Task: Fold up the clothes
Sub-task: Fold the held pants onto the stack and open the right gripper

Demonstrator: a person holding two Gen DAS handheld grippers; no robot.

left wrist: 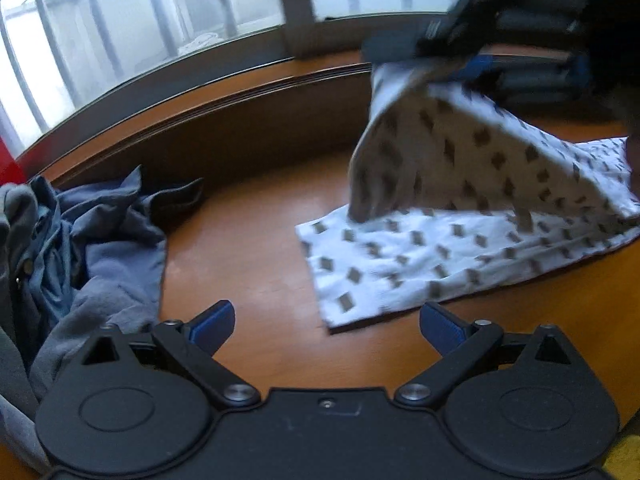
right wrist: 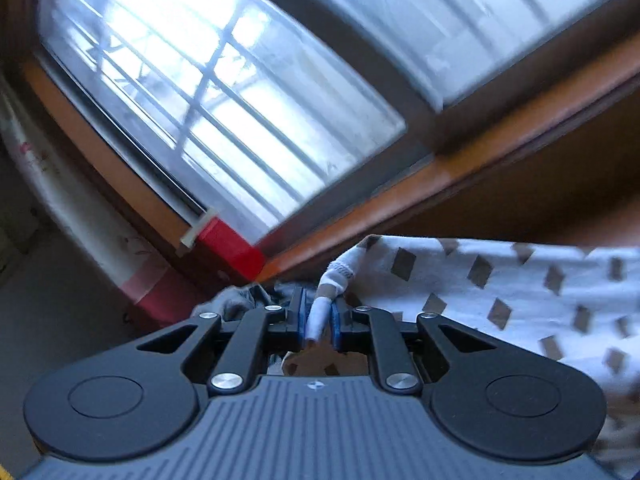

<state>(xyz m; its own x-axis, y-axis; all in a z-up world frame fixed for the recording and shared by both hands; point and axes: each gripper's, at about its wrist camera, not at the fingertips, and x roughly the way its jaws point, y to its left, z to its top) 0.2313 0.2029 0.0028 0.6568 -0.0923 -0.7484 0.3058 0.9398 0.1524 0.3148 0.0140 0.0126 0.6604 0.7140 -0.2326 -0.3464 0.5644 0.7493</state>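
Left-wrist view showed the patterned white garment (left wrist: 404,256) lying toward the wooden floor's (left wrist: 248,240) right edge — soft, light, floppy. My right gripper (right wrist: 319,318) pinched its rolled hem, the best hold; my left gripper (left wrist: 326,324) gaped empty.

Barred window (left wrist: 160,20) with frosted, daylit panes; orange-brown wooden sill (left wrist: 224,76) directly below it, wooden tabletop (left wrist: 248,248) lower still. Red post (right wrist: 230,244) at the window's corner. Pale patterned curtain (right wrist: 80,208) beside that.
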